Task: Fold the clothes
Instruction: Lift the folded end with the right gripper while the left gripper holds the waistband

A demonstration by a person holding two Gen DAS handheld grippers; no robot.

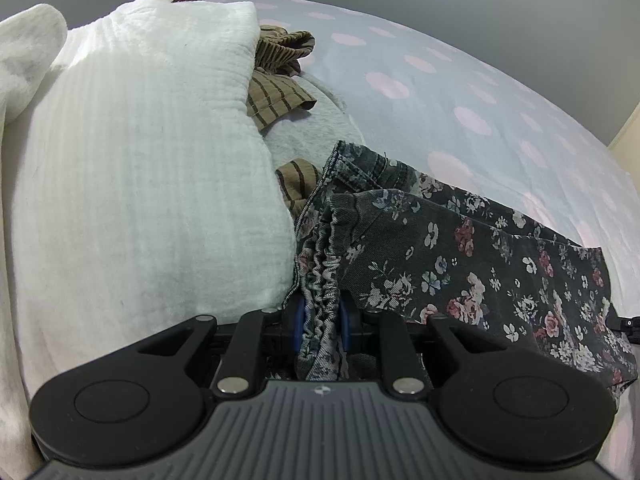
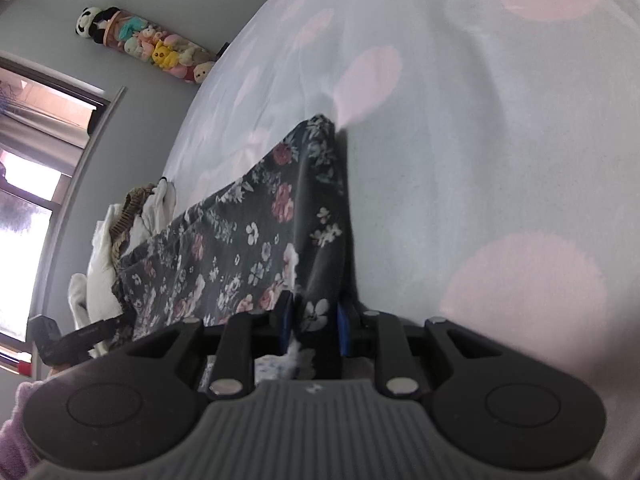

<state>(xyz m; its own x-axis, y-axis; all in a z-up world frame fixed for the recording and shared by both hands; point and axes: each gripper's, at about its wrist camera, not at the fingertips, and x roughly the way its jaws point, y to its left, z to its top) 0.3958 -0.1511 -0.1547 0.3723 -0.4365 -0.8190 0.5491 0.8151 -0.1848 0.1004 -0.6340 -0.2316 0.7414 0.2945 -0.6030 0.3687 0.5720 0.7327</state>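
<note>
Left claw (image 1: 322,326) and right claw (image 2: 314,322) both pinching floral trousers (image 1: 460,248) over dotted bedsheet (image 1: 480,100).

White blanket (image 1: 140,180) covers most of striped garment (image 1: 276,96); floral trousers (image 1: 460,248) cut off at right edge; plush toys (image 2: 160,50) too small to identify.

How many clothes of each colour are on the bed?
Dark floral garment: 1
White textured garment: 1
Brown striped garment: 1
Grey garment: 1
Total: 4
</note>
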